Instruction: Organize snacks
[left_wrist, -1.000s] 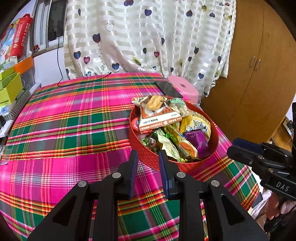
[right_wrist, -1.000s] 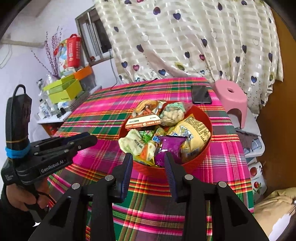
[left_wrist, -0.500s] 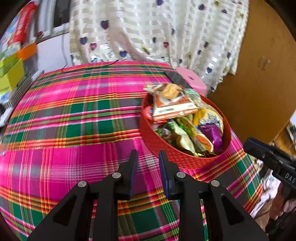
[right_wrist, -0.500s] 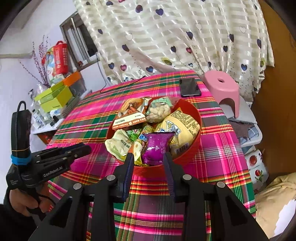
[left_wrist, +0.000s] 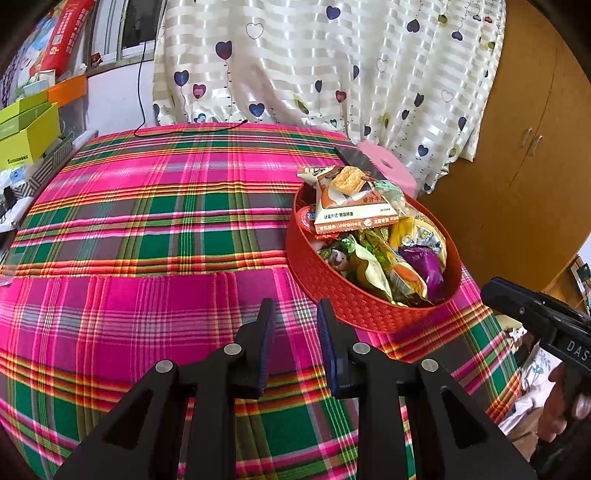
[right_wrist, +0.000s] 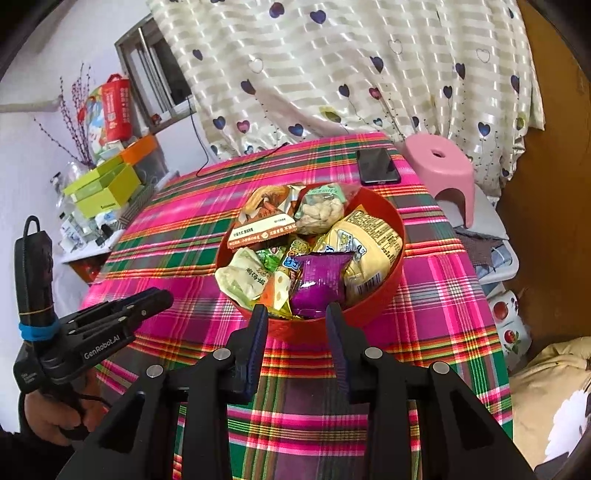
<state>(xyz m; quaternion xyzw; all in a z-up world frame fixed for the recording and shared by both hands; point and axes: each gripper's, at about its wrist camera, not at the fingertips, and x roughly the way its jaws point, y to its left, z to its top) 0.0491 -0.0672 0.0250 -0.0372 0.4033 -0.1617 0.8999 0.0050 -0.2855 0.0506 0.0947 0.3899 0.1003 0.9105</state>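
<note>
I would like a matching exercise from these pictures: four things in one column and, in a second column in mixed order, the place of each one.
Things:
1. purple packet
2. phone
3. pink stool
4. green boxes

Places:
A. on the floor beside the table, in front of the curtain
B. inside the red basket, at its near side
C. flat on the plaid cloth, beyond the basket
D. stacked on a side surface off the table's left edge

Pairs: 1-B, 2-C, 3-A, 4-D
</note>
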